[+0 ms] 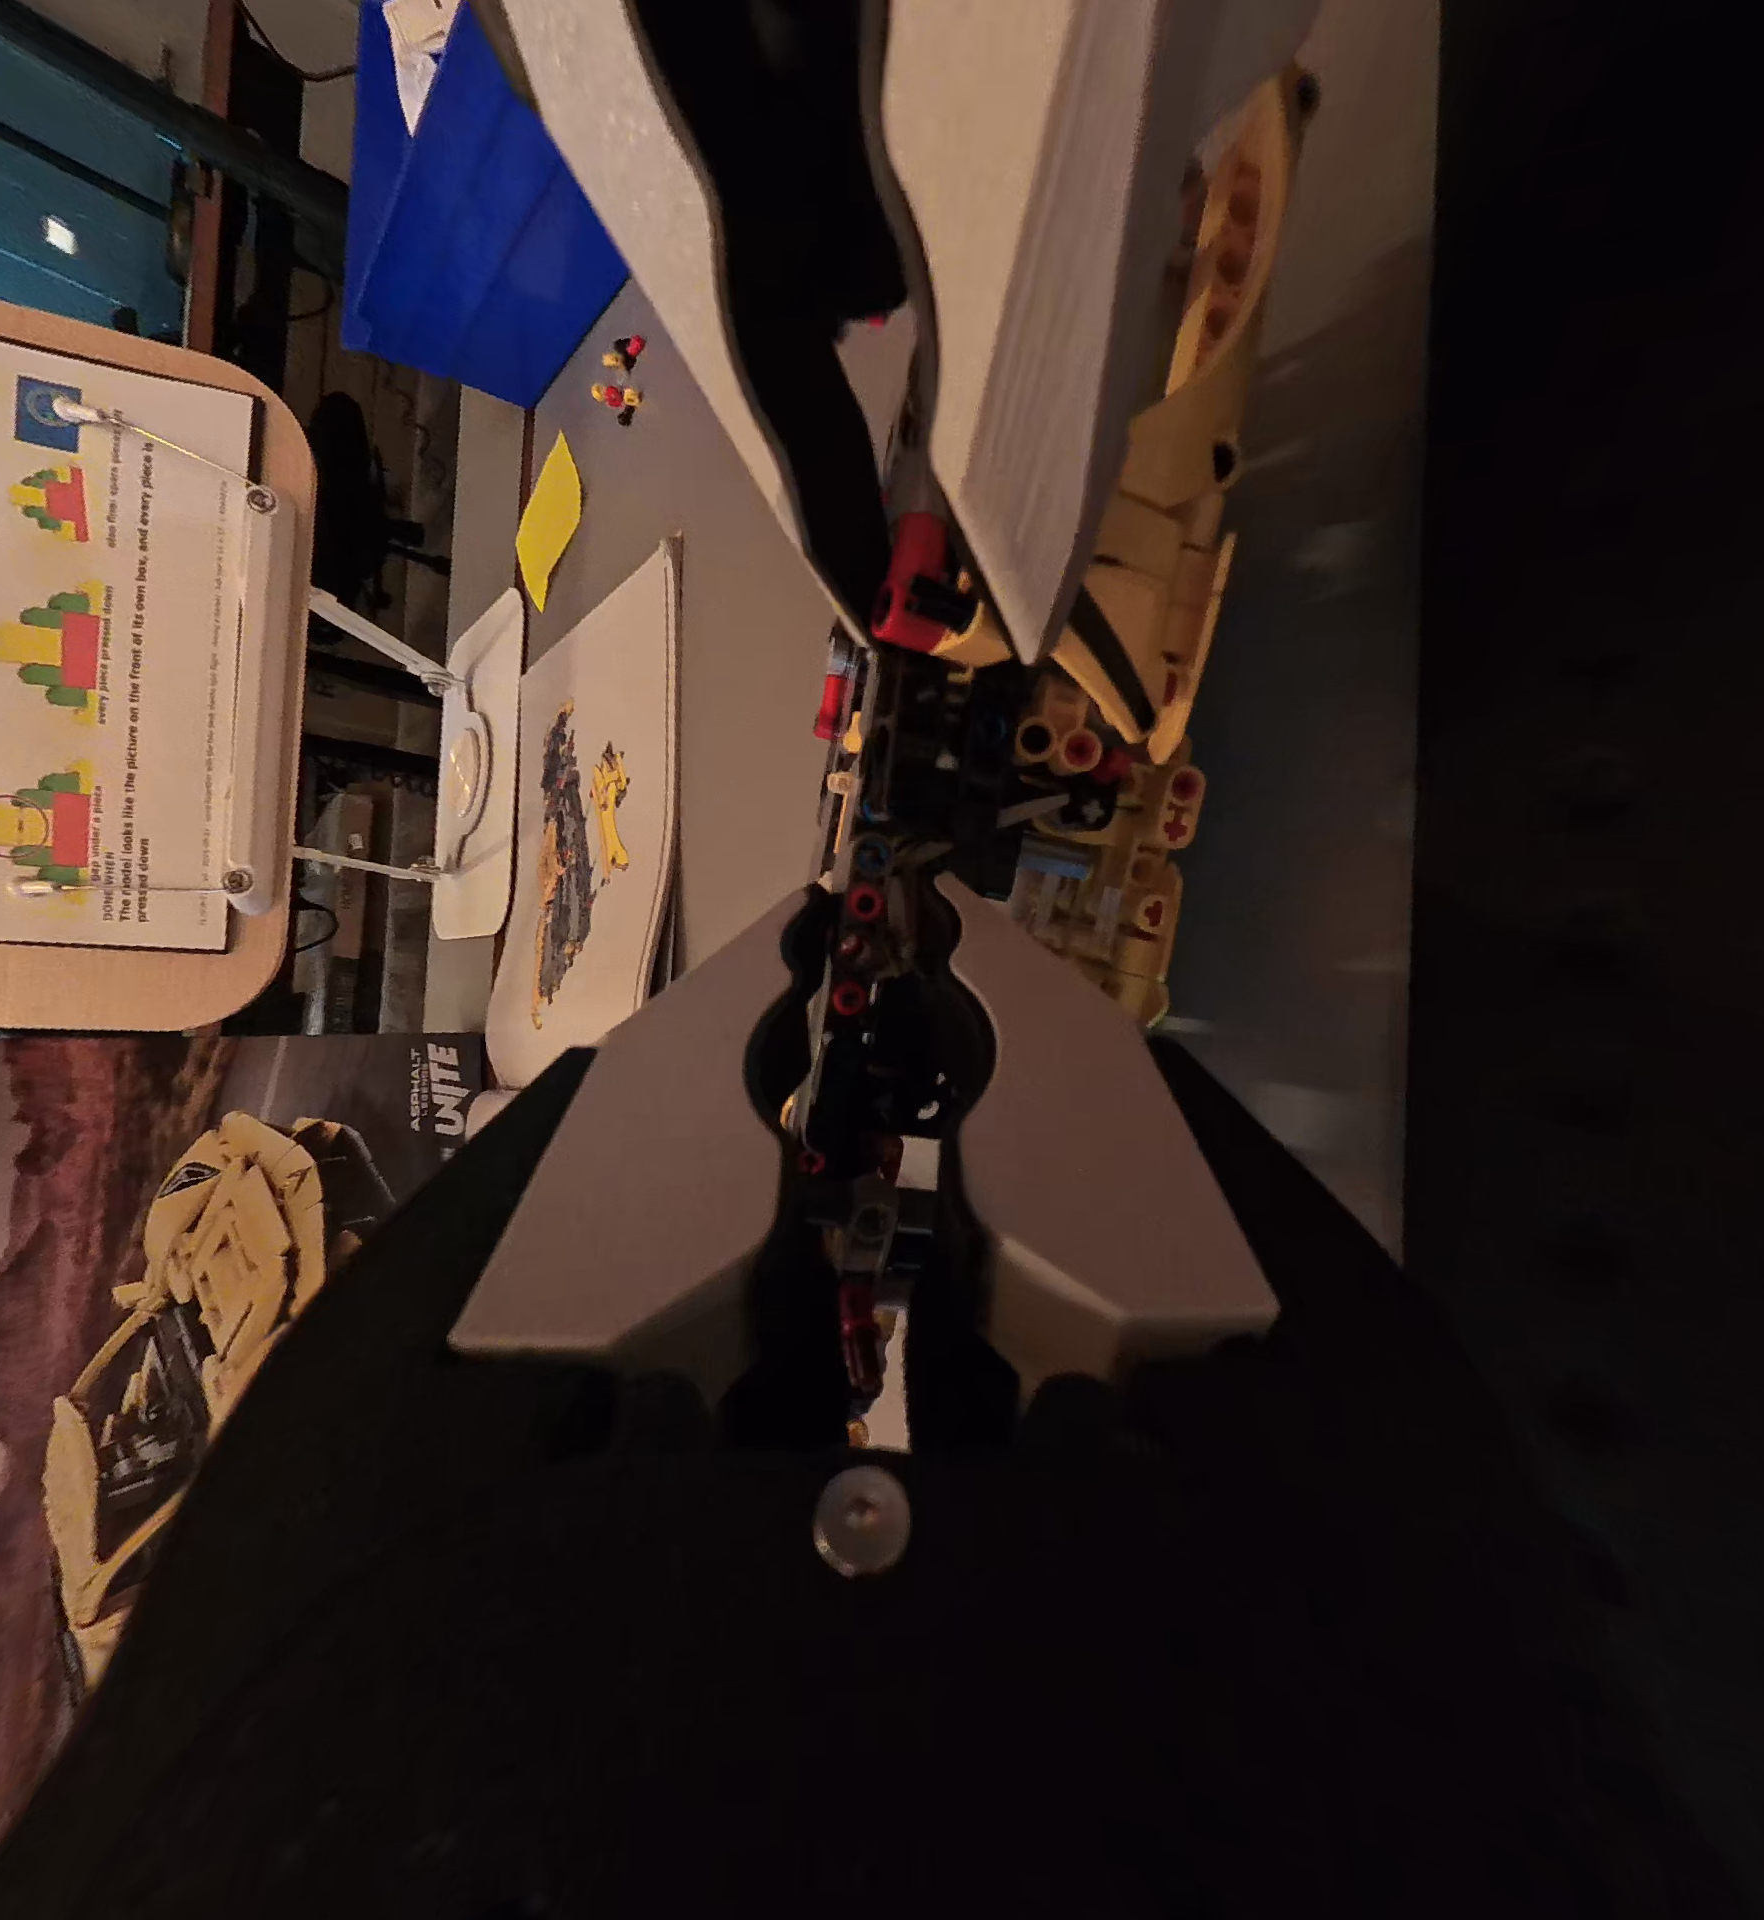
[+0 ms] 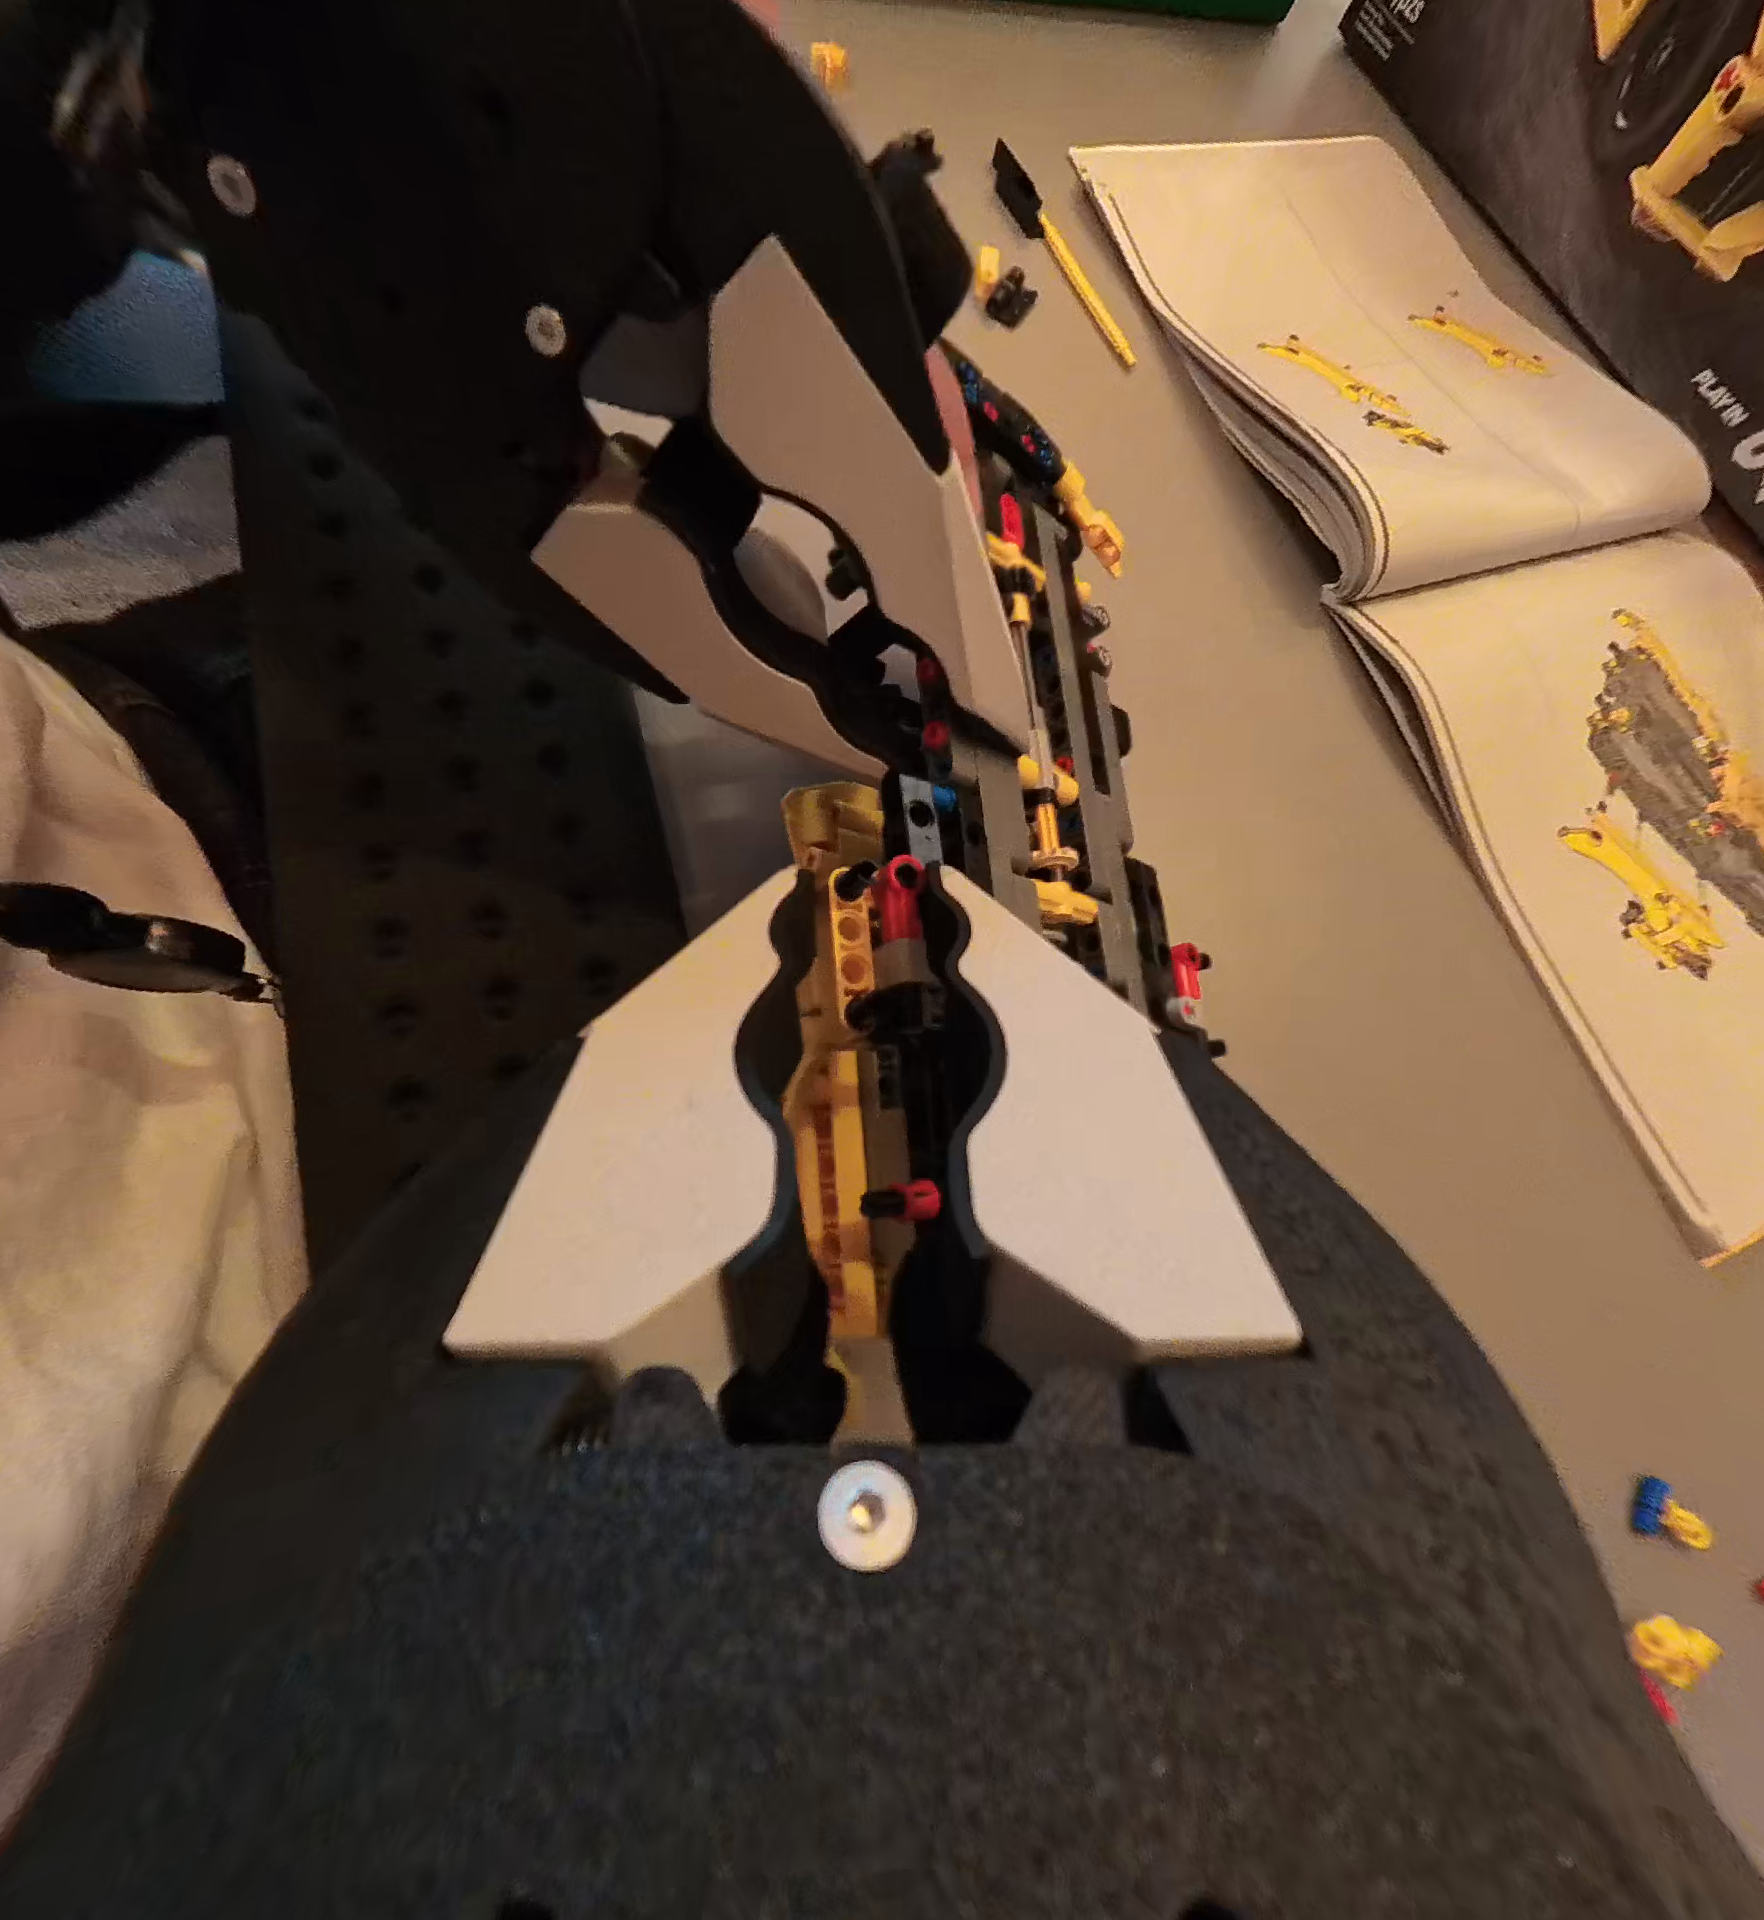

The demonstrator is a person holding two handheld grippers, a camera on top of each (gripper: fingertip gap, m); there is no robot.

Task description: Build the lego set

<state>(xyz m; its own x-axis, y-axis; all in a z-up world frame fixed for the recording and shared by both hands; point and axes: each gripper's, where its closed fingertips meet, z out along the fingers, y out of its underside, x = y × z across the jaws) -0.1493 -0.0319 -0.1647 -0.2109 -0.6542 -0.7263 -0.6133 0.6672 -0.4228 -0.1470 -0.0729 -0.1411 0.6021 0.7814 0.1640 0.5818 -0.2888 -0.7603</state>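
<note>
- grey desk (image 2: 1377,935) carries everything; in the right wrist view cream cloth (image 2: 78,1195) fills the far left edge.
- left gripper (image 2: 945,743) comes in from upper left in that view, its fingers (image 2: 805,416) clamped on the dark frame end of the model (image 2: 1060,727).
- right gripper (image 2: 873,883), centre, has its fingers (image 2: 1096,1143) clamped on the model's yellow end, a red pin just at the tips.
- the model is held between both grippers, just above the desk.
- right of it lies an open manual (image 2: 1480,468), with the box (image 2: 1636,208) at top right.
- loose bits (image 2: 1678,1652), blue, red and yellow, sit on the desk at lower right.
- in the left wrist view, rolled sideways, a clipboard (image 1: 109,644) with a printed sheet is far left, a blue bin (image 1: 473,229) upper centre, and the left gripper (image 1: 873,894) grips the frame in the middle.
</note>
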